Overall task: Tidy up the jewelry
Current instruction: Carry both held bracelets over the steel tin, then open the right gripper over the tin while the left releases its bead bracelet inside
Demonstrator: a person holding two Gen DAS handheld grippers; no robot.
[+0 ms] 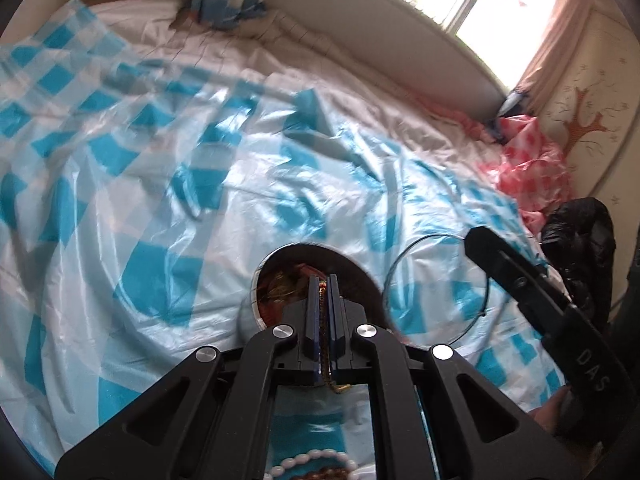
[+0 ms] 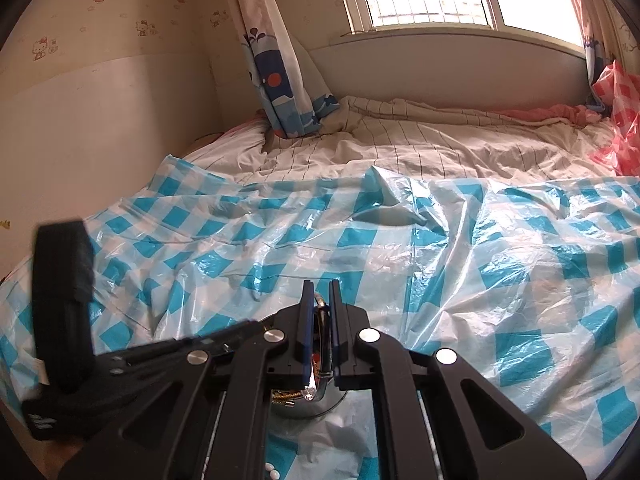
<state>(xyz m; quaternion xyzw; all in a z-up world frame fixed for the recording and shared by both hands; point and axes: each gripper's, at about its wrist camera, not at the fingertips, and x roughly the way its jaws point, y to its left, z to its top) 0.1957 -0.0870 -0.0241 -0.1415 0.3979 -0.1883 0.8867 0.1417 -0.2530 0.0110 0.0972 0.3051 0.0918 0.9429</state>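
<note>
In the left wrist view my left gripper (image 1: 323,280) is shut on a thin gold-brown chain (image 1: 325,360) that hangs between its fingers above a round metal tin (image 1: 256,280) holding tangled jewelry. A clear round lid (image 1: 436,288) lies to the right of the tin. A white bead string (image 1: 308,462) and brown beads lie below. In the right wrist view my right gripper (image 2: 320,286) is shut on the rim of the metal tin (image 2: 316,400), gold jewelry showing inside. The left gripper's body (image 2: 64,308) shows at the left.
A blue-and-white checked plastic sheet (image 2: 480,260) covers the bed. Striped bedding (image 2: 400,148) lies behind it, a curtain (image 2: 276,60) hangs at the back, a pink checked sheet (image 1: 528,172) and a black bag (image 1: 580,236) lie at the right.
</note>
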